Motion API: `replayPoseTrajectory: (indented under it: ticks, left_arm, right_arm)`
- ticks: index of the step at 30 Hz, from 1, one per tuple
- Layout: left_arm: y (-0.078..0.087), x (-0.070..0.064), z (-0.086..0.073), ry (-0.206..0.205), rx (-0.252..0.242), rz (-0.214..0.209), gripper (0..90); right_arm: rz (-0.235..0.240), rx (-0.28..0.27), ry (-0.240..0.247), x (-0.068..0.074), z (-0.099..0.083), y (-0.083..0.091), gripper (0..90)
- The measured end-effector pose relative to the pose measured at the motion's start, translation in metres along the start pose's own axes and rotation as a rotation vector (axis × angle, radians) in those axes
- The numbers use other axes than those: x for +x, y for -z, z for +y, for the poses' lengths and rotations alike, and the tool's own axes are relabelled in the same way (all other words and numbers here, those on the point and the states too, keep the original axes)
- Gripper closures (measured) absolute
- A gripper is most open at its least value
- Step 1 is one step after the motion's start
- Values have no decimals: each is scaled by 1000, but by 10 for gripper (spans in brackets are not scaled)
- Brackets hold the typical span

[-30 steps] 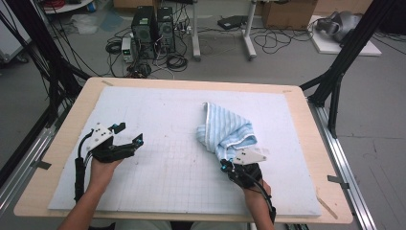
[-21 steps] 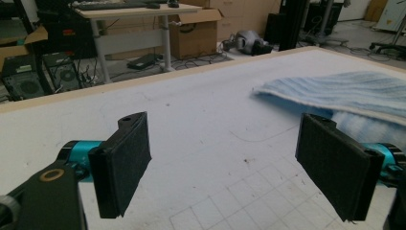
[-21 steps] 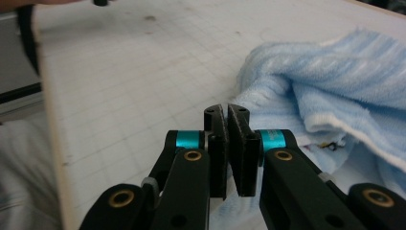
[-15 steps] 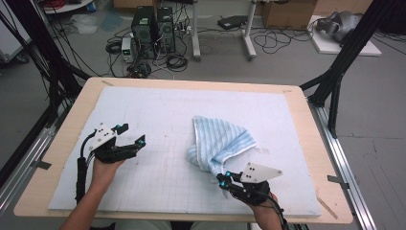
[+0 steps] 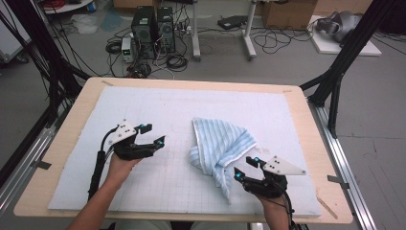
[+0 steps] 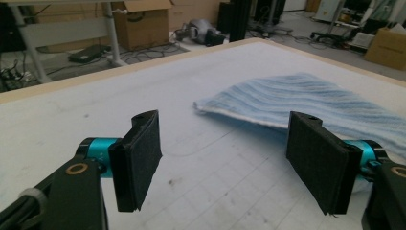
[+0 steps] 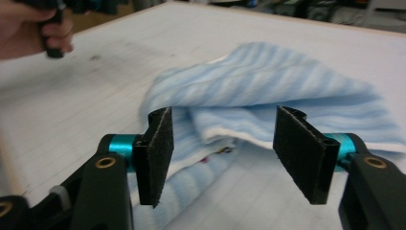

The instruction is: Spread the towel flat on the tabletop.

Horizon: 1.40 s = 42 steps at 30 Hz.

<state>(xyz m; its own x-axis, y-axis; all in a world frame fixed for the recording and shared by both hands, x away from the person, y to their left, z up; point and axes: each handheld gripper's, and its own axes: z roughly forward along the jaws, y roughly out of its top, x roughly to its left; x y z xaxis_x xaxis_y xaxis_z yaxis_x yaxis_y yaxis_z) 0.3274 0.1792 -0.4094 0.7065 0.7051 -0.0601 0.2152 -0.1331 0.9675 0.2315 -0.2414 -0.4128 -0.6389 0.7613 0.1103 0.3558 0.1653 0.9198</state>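
Pale blue and white stripes mark the towel (image 5: 219,146), which is seen lying crumpled and loosely folded on the white gridded mat (image 5: 163,108) a little right of the middle of the tabletop (image 5: 72,120). A narrow tail of the cloth is trailed toward the near edge. Just beside that tail, at the towel's near right corner, the right tool (image 5: 245,168) is held with its jaws spread wide; in the right gripper view the towel (image 7: 268,91) is framed between the two black pads (image 7: 155,153), but nothing is gripped. The left tool (image 5: 152,135) is held near the mat's left half, apart from the cloth, its jaws likewise wide and empty, and in the left gripper view the towel (image 6: 297,100) is seen lying beyond them.
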Motion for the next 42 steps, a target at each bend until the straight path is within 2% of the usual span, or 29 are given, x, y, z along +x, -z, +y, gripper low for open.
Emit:
replayPoseTrajectory:
  ticks: [3, 9, 12, 18, 20, 22, 25, 28, 30, 33, 34, 36, 38, 42]
  left_arm:
    - [-15, -9, 5, -9, 11, -36, 290]
    - [-46, -27, 11, -31, 52, -89, 260]
    - [-59, -33, 13, -11, 67, -115, 258]
    - [-86, -44, 16, 28, 128, -188, 279]
    - [-92, -50, 15, 24, 140, -201, 278]
    - [-99, -58, 13, 1, 163, -223, 276]
    - [-107, -66, 7, -26, 205, -232, 292]
    - [-110, -70, 4, -63, 237, -246, 357]
    - [-111, -72, 3, -93, 256, -249, 441]
    - [-112, -73, 1, -128, 285, -248, 649]
    - [-112, -72, 1, -127, 287, -247, 734]
    - [-111, -71, 2, -119, 278, -261, 834]
    - [-109, -71, 4, -130, 259, -259, 875]
    - [-107, -69, 6, -135, 241, -261, 896]
  right_arm:
    - [-57, 3, -15, -6, -1, 2, 373]
    - [-120, 21, -41, -16, -6, 4, 319]
    - [-142, 29, -52, -21, -8, 5, 292]
    - [-153, 56, -49, -25, -11, 4, 289]
    - [-151, 56, -43, -25, -11, 2, 289]
    - [-151, 61, -39, -24, -10, 1, 289]
    - [-149, 63, -29, -23, -10, -1, 289]
    - [-146, 63, -25, -22, -10, -2, 289]
    - [-146, 64, -21, -22, -10, -2, 289]
    - [-145, 63, -21, -22, -10, -2, 289]
    - [-147, 63, -21, -22, -10, -1, 289]
    - [-144, 62, -22, -21, -10, -1, 290]
    - [-143, 60, -21, -21, -10, -2, 290]
    - [-142, 58, -22, -21, -10, -3, 289]
